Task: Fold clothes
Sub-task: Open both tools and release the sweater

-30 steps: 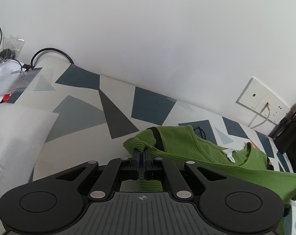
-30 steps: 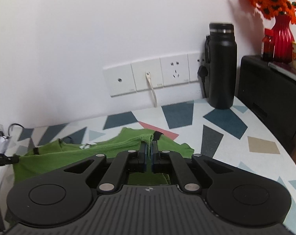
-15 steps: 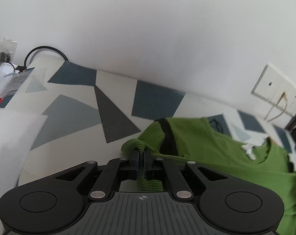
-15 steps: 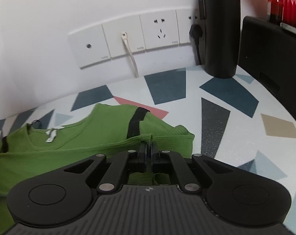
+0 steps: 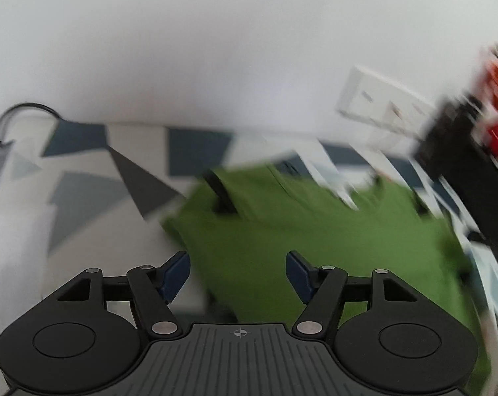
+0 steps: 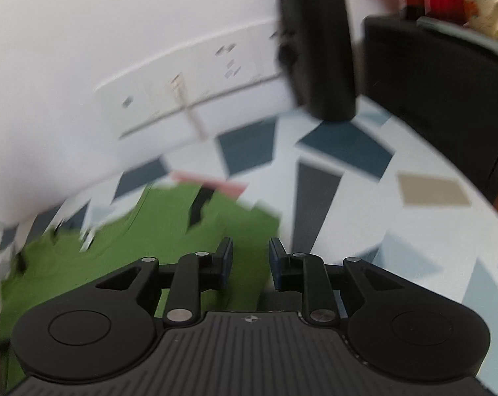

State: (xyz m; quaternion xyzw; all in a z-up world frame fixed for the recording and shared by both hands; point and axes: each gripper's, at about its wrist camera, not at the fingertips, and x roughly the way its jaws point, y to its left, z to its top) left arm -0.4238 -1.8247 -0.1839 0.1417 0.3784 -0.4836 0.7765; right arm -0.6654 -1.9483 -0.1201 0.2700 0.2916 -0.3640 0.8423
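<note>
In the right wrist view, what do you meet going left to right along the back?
Green shirt → wall socket panel → black bottle → black cabinet.

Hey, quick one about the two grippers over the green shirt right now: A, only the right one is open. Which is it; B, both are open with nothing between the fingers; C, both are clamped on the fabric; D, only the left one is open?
B: the left gripper and the right gripper both show parted fingers with no cloth pinched, above the green shirt.
</note>
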